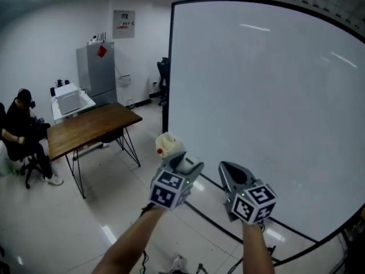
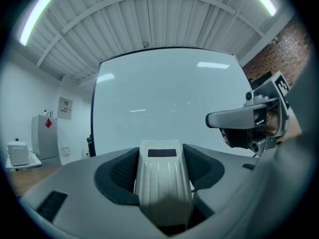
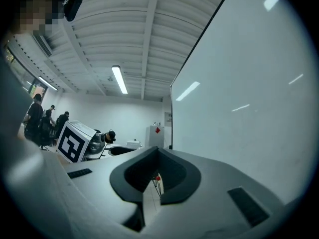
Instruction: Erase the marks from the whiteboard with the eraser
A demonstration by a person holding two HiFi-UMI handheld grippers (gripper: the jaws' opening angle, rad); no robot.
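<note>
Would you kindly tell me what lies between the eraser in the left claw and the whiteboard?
Nothing: in the left gripper view, the stretch from the eraser to the whiteboard is bare air.

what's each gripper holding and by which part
The left gripper clamps the cream eraser by its two long sides. The right gripper holds nothing, jaws together.

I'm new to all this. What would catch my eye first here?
A huge whiteboard fills the right side, with no marks showing. In front of it, the left gripper has its jaws shut on a cream eraser, while the right gripper beside it is shut and empty. A wooden table stands to the left.
</note>
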